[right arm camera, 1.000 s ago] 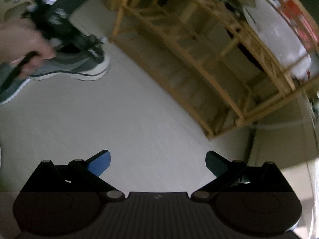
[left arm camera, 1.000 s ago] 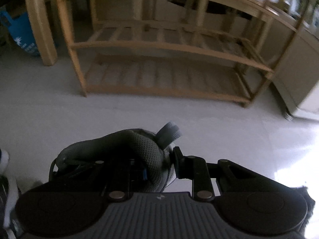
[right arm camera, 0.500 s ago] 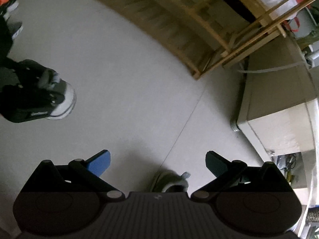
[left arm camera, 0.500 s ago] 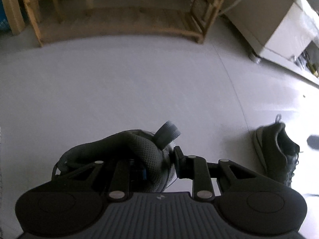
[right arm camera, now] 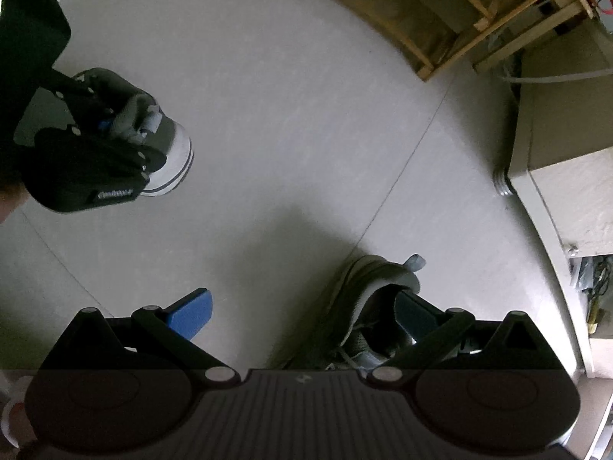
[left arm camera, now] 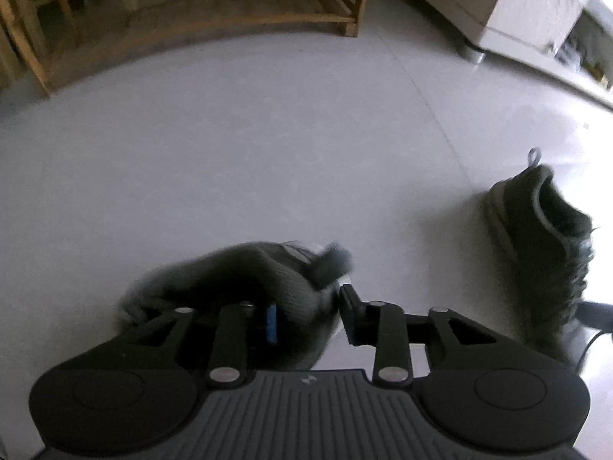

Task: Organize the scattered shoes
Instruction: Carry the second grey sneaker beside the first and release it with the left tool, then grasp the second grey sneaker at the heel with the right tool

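Left gripper [left arm camera: 306, 306] is clamping a grey sneaker [left arm camera: 245, 268] by its collar, above mid-floor [left arm camera: 230, 134]. Right gripper [right arm camera: 302, 306] is gaping wide, one finger inside the second sneaker [right arm camera: 367, 291] lying on the floor.

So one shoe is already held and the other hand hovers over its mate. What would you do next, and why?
Probably lower the right hand-held gripper a little and close it on the heel collar of the grey shoe on the floor. Its jaws are open, one finger already inside the shoe opening, while the left hand-held gripper grips the other shoe.
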